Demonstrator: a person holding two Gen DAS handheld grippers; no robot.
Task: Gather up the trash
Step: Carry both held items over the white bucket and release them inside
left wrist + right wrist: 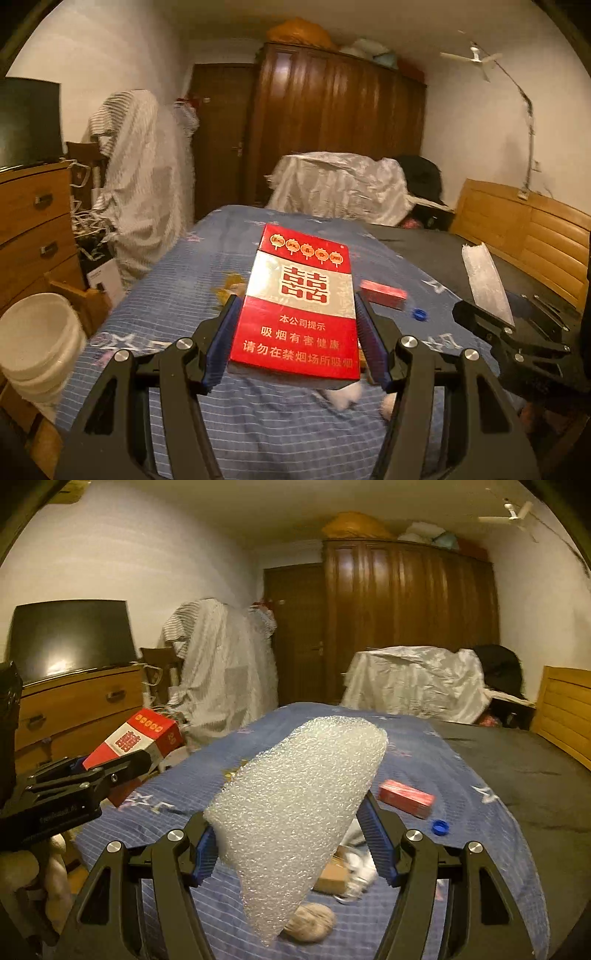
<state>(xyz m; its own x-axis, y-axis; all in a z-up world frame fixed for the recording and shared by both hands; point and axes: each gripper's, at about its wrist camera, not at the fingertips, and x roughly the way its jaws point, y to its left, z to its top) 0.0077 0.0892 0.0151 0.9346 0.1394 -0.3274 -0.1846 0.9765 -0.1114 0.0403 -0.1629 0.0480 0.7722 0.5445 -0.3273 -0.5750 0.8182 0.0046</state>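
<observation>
Your left gripper [295, 325] clamps the red cigarette carton [301, 306] at frame centre, tilted slightly down over the bed [177, 280]; your right gripper [291, 823] likewise pinches the bubble wrap [295, 812], mid-frame

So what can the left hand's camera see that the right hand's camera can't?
Only the left wrist view shows the white bucket beside the bed. Only the right wrist view shows the crumpled paper ball and small cardboard box on the blue bedsheet. Both show the red cigarette carton held by the left gripper, the bubble wrap in the right gripper, and the blue bottle cap.
</observation>
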